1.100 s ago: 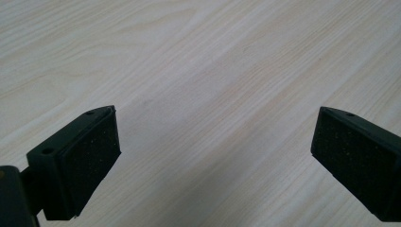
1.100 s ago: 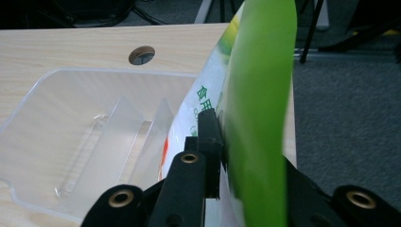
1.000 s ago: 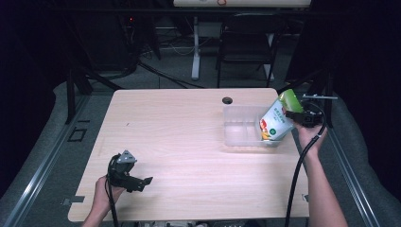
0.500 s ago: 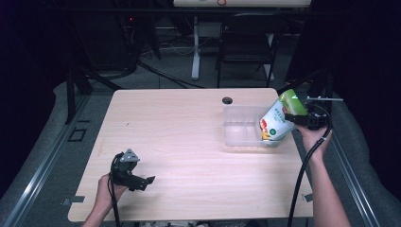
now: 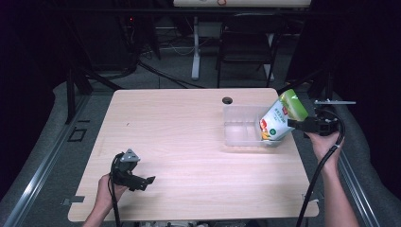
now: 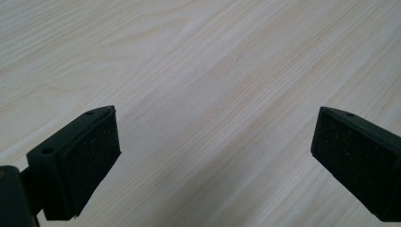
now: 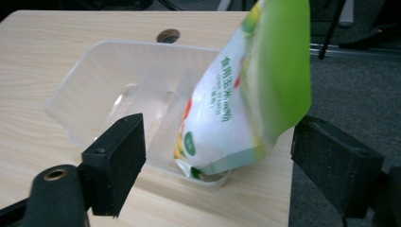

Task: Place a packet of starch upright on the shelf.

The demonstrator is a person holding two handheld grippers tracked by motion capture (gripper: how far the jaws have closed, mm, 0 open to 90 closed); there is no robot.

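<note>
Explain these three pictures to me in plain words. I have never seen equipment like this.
There is no robot here. A person holds a pair of hand-held tongs in each hand, and a cable trails from each pair.

The wide picture comes from a camera above the wooden table, with the person's arms entering from below. The other two come from cameras riding on the tongs, looking along their black jaws.

The left tongs rest low over bare wood with the jaws wide apart and nothing between them.

On the table's right side stands a clear plastic bin. A green and white pouch leans out of it, with its lower end inside.

The right tongs are at the pouch. Their jaws are spread on either side of it and are not squeezing it.
</note>
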